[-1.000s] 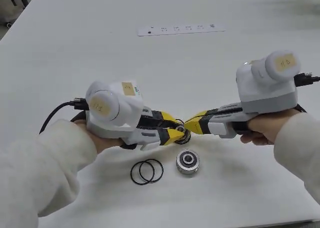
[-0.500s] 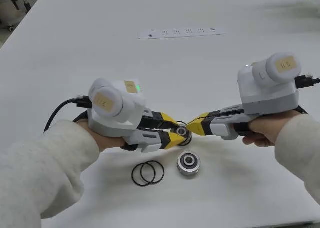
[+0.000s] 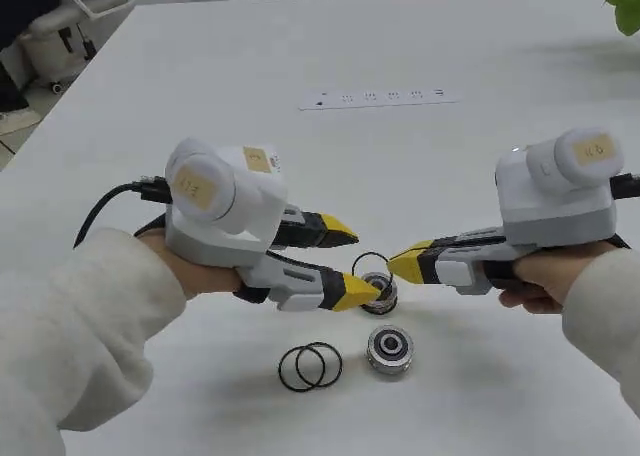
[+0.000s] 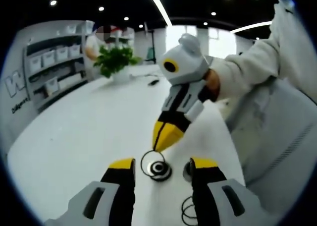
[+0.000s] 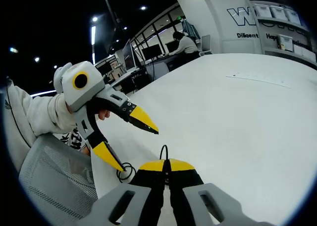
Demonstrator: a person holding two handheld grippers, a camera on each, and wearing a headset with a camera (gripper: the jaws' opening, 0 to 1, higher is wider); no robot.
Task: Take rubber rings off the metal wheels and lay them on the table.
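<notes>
Head view: with right gripper (image 3: 392,264) jaws pinching rubber ring (image 3: 370,254), left gripper (image 3: 366,266) jaws wide and empty, peel slowly off metal wheel (image 3: 381,295).

We cannot see the lower part of the thin black rubber ring (image 5: 163,150), hidden between the closed jaws of the right gripper (image 5: 167,162).

You hold two grippers, the left gripper (image 3: 365,266) and the right gripper (image 3: 396,266), so two sets of tongs. On the bench (image 3: 480,156) you have two metal wheels: one wheel (image 3: 389,347) out in plain view and a second wheel (image 3: 381,294) partly behind the left tongs. Count three rubber rings: two lie overlapped, one ring (image 3: 280,368) and its neighbour (image 3: 341,363), and a third ring (image 3: 368,255) loops up above the second wheel. Further back there is one power strip (image 3: 380,98) and one potted plant (image 3: 625,6).
</notes>
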